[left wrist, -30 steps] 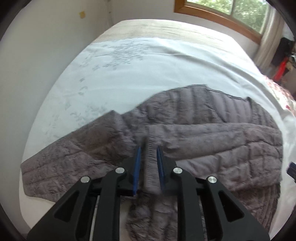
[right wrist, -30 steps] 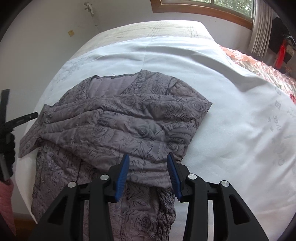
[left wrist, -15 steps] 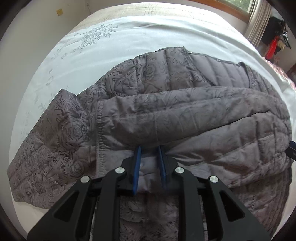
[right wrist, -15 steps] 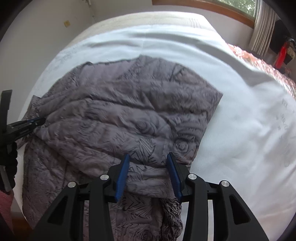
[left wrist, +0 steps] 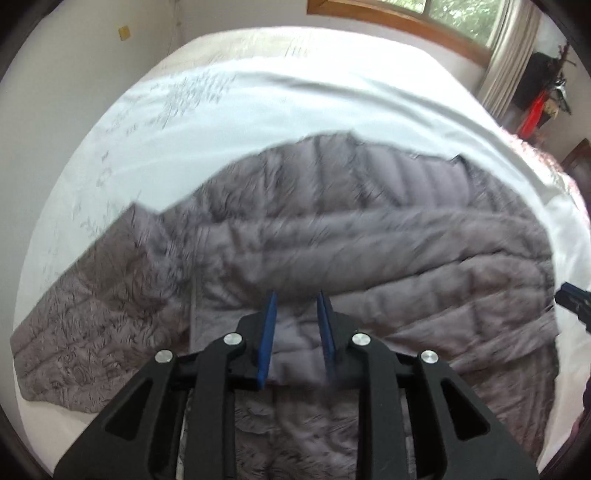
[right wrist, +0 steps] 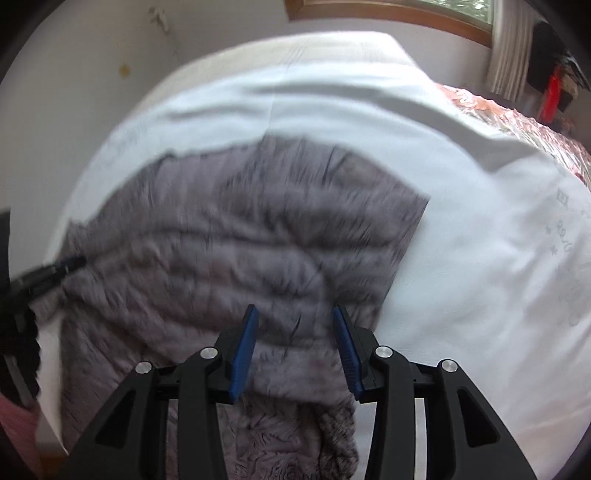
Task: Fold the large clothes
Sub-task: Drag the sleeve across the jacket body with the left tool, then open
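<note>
One grey quilted jacket (left wrist: 369, 236) lies on a white-sheeted bed (left wrist: 258, 110) below a window (left wrist: 443, 14).

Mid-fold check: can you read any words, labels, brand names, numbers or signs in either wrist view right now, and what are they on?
No text can be read in either view.
White sheet: faint grey marks near its right edge that may be characters, too blurred to read.
White sheet, left wrist view: grey leafy print, a pattern, not lettering.
Grey quilted jacket: no label or brand visible; motion-blurred.
Yellow square on the wall: blank as far as shown.

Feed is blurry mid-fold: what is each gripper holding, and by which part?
Both hold the grey quilted rose-print jacket by its near folded-over edge: left gripper near that edge's left end, right gripper near its right end.
</note>
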### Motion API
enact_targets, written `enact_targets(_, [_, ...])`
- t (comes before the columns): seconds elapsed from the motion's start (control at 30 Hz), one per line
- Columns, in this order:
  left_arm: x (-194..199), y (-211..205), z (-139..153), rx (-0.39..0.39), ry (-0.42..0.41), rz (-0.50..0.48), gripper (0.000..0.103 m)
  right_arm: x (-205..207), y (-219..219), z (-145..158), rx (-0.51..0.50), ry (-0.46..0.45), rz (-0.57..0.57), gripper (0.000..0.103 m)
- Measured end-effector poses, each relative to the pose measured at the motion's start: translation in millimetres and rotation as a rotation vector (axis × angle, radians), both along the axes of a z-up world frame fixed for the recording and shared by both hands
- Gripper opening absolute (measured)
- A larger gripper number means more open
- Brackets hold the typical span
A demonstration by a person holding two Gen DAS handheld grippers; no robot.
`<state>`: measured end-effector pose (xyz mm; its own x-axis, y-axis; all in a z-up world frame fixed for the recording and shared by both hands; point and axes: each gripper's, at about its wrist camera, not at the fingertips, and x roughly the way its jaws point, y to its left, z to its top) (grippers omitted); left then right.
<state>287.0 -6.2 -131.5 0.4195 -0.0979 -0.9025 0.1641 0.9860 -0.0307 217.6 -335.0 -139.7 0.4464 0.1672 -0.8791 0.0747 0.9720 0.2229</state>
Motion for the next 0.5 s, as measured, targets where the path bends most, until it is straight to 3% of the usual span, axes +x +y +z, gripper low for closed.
enact_targets(0.2, [18.2, -38.9, -5.5, 0.015, -0.002, -0.071, 0.024, 45.7, 3.4, -9.7, -0.077, 0.015, -0.008, 0.042])
enact_targets(0.27, [22.5, -46.6, -16.7, 0.062, -0.002, -0.077, 0.025, 55.8, 3.7, -24.7, -0.107, 0.045, -0.016, 0.042])
enact_targets(0.37, [26.2, -55.4, -35.2, 0.113, 0.012, -0.108, 0.026, 60.6, 2.8, -50.0, -0.089, 0.083, -0.014, 0.043])
enact_targets(0.5, [27.4, -55.0, -43.9, 0.118, 0.012, -0.107, 0.026, 57.1, 4.1, -54.8, -0.094, 0.069, -0.028, 0.043])
